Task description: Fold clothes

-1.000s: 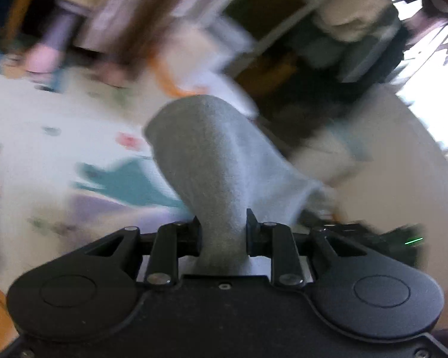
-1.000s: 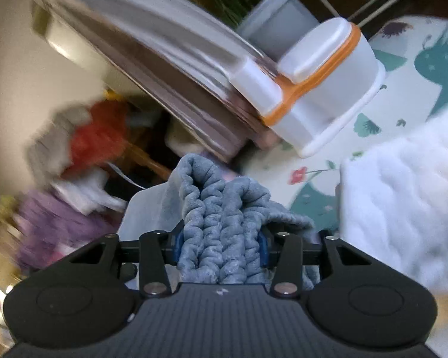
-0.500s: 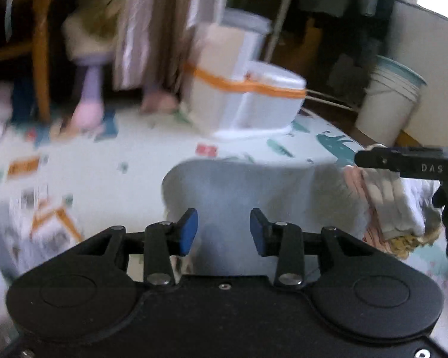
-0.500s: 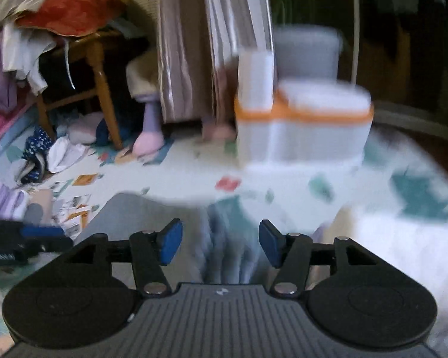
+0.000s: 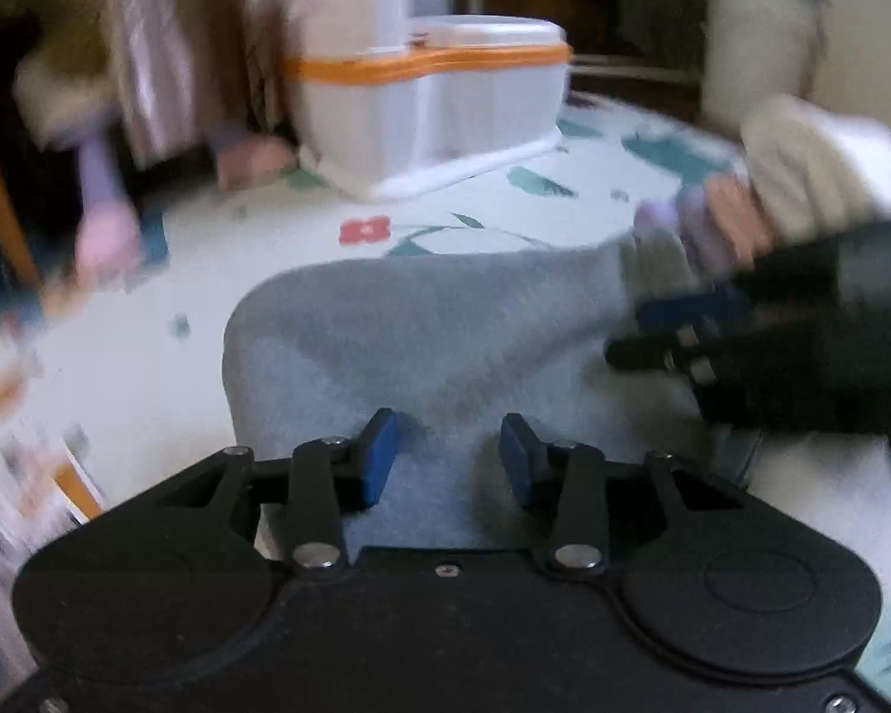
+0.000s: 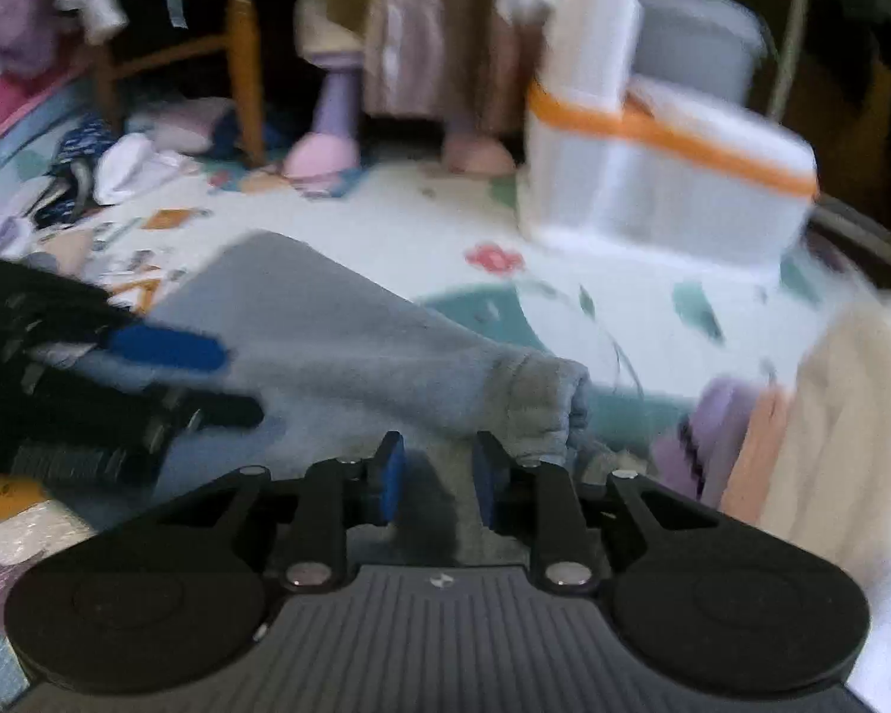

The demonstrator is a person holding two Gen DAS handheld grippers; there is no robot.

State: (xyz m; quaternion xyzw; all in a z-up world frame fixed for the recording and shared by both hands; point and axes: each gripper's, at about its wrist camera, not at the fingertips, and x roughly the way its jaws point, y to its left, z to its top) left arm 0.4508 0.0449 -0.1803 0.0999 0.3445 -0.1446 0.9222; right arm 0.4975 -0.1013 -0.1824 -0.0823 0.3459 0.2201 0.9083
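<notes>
**Grey garment flat on the play mat, both hand-held grippers open above it**

The grey garment (image 5: 422, 327) lies spread on the patterned play mat (image 5: 148, 356), directly in front of and partly beneath both tools. Its long axis runs crosswise to each camera: in the left wrist view a rounded, folded end sits at the left and the cloth stretches away to the right; in the right wrist view the garment (image 6: 350, 350) tapers from a wide end at the upper left down to a gathered, ribbed cuff (image 6: 540, 410) at the lower right.

The left hand-held gripper (image 5: 448, 454) hovers over the near edge of the cloth with its blue-padded fingers spread apart, nothing clamped between them. The right hand-held gripper (image 6: 436, 475) is also parted, its jaws a little closer together, with the cuff just ahead of its right finger; whether the pads touch the fabric cannot be told.

Each tool shows in the other's view, blurred: the right hand-held gripper (image 5: 701, 321) reaches in from the right over the cloth's far end, and the left hand-held gripper (image 6: 166, 368) comes in from the left above the wide end.

Just right of the cuff stands a stack of folded clothes (image 6: 802, 434) in lilac, peach and cream. Farther back on the mat sits a white bin with an orange band (image 5: 427, 89), and beyond it a wooden chair leg (image 6: 243, 59).
</notes>
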